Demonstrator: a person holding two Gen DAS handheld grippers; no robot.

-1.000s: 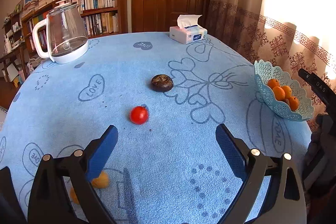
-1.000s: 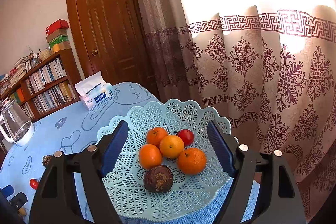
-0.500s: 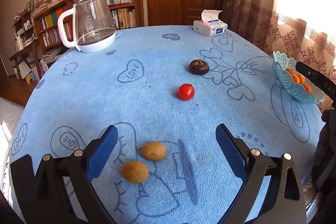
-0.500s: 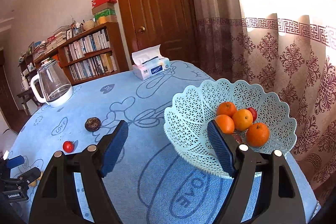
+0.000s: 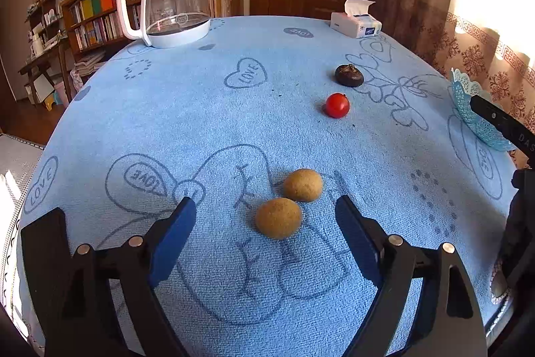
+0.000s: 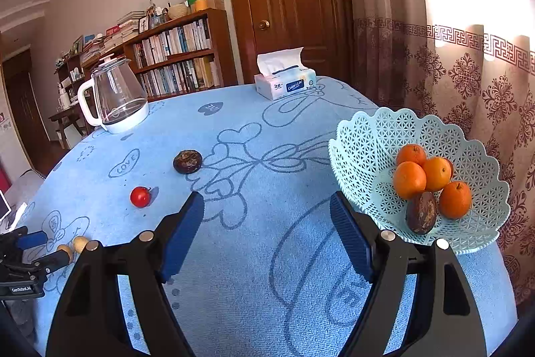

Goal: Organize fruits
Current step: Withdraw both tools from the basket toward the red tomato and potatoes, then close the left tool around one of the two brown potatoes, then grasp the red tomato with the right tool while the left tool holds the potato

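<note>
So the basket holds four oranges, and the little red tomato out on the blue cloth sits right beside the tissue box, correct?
Not quite. The right wrist view shows the tomato far from the tissue box; it sits near the dark fruit. The basket does hold four oranges.

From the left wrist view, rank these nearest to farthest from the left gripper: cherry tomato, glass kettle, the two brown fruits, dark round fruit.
Left gripper is open.
1. Two brown fruits, just ahead between the fingers, touching each other.
2. Cherry tomato, mid-table, to the right.
3. Dark round fruit, just beyond the tomato.
4. Glass kettle, far edge, to the left.
</note>
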